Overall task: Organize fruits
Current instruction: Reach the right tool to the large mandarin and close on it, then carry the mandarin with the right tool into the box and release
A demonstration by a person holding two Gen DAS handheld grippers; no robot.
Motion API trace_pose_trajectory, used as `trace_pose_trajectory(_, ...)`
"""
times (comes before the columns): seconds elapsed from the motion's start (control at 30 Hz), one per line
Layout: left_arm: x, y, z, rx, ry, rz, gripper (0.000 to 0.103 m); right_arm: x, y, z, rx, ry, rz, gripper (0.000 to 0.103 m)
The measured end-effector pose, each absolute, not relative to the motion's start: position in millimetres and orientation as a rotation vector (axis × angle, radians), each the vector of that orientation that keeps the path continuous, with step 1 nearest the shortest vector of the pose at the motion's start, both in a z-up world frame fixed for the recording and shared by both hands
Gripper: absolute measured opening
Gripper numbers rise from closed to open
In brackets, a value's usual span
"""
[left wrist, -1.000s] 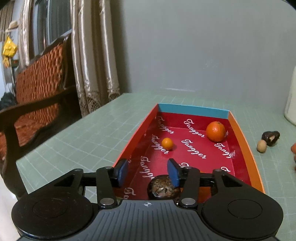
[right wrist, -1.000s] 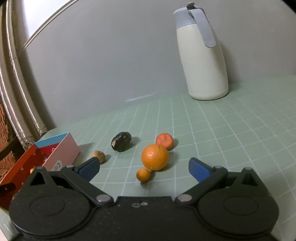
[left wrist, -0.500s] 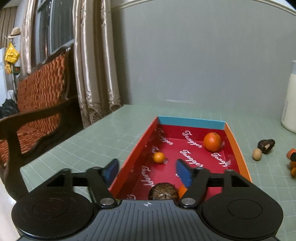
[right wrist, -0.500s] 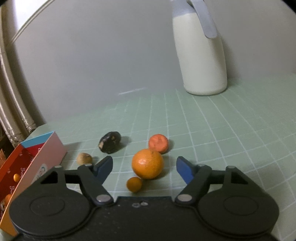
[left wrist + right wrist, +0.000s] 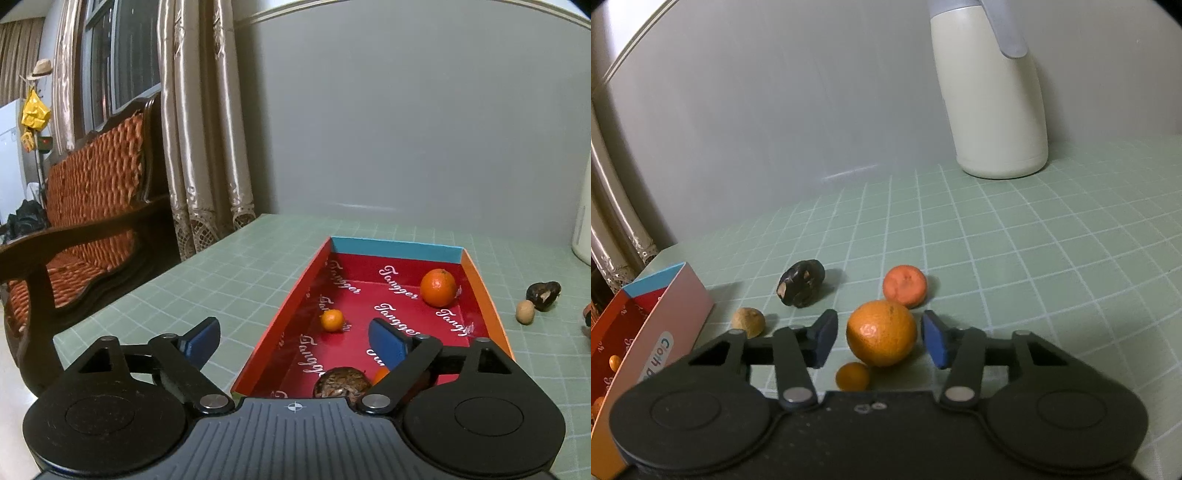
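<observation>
your right gripper is closing, its blue pads either side of the large round orange on the green gridded mat; a sliver of gap shows at each pad, so no pinch yet. crowding it: a tiny orange kumquat touching its near side, a flattened reddish tangerine just behind, a dark wrinkled fruit and a tan nut-like ball to the left. a cream thermos jug stands far right. your left gripper is spreading wide, empty, over the near end of the red cardboard tray, which holds a medium orange, a small orange and a brown mottled fruit.
</observation>
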State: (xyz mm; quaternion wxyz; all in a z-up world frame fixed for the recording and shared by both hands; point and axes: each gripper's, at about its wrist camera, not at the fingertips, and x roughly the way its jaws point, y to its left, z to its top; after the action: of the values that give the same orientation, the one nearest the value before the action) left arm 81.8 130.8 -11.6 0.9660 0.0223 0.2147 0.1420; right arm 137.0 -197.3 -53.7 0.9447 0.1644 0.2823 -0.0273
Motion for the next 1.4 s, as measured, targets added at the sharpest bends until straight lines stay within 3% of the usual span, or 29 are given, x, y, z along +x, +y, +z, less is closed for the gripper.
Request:
trace_pose_trajectory(0.2,81.1,126.7,-12.4,0.056,0.431,0.283,0.089,138.4,-199.9,-54.8,0.351,0.575,-0.056,0.039)
trace_pose_trajectory(1.4,20.0,174.9,-10.8,-0.014,0.399,0.439,0.096,86.8,-139.2,-30.3,0.206,0.46,0.243,0.038)
